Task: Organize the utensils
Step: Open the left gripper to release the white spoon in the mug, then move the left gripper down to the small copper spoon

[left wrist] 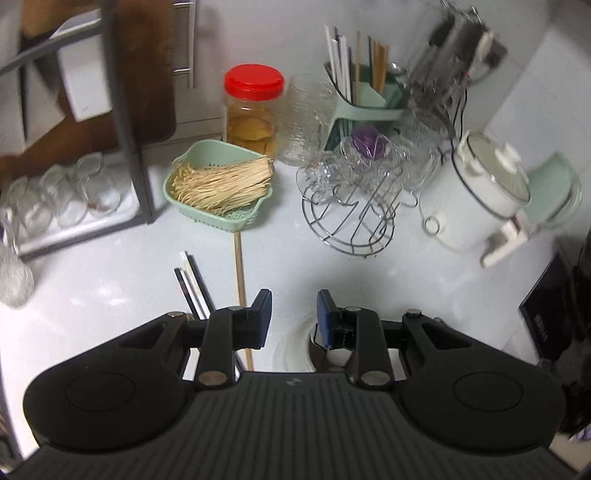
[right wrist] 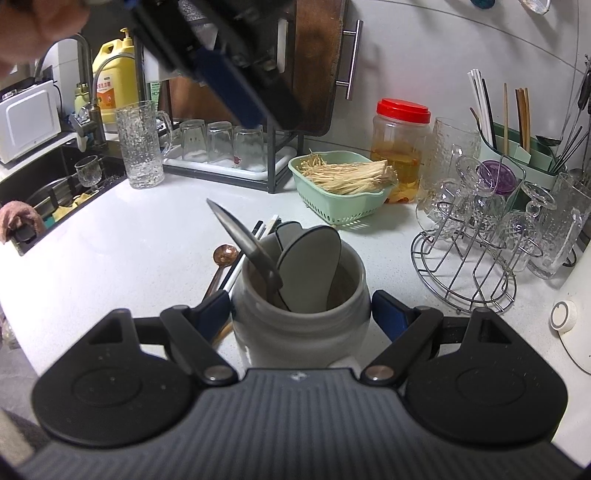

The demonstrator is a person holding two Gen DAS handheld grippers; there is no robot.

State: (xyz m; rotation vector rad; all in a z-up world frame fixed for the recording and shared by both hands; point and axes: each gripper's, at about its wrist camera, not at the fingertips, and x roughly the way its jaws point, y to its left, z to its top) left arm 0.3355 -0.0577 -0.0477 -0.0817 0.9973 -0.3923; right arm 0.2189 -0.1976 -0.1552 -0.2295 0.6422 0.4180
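Right gripper [right wrist: 301,312]: clamped around the white ceramic jar [right wrist: 301,325], one blue pad on each side of its belly, jar upright on the white counter [right wrist: 122,240].
Jar contents: two grey flat-headed utensils [right wrist: 310,269] and a metal spoon [right wrist: 240,236] leaning out to the left, heads up.
Left gripper [left wrist: 293,315]: nothing in it, jaws at a narrow gap, up over the counter; the right wrist view catches it top left, held in a hand [right wrist: 33,29].
Loose utensils: black and white chopsticks [left wrist: 194,284] and a wooden chopstick [left wrist: 240,273] flat on the counter, plus a copper spoon [right wrist: 221,262] just left of the jar.
Background: green holder [left wrist: 369,99] with chopsticks standing in it, green basket of enoki mushrooms [left wrist: 218,184], red-lidded jar [left wrist: 253,107], wire rack of glasses [left wrist: 354,199].
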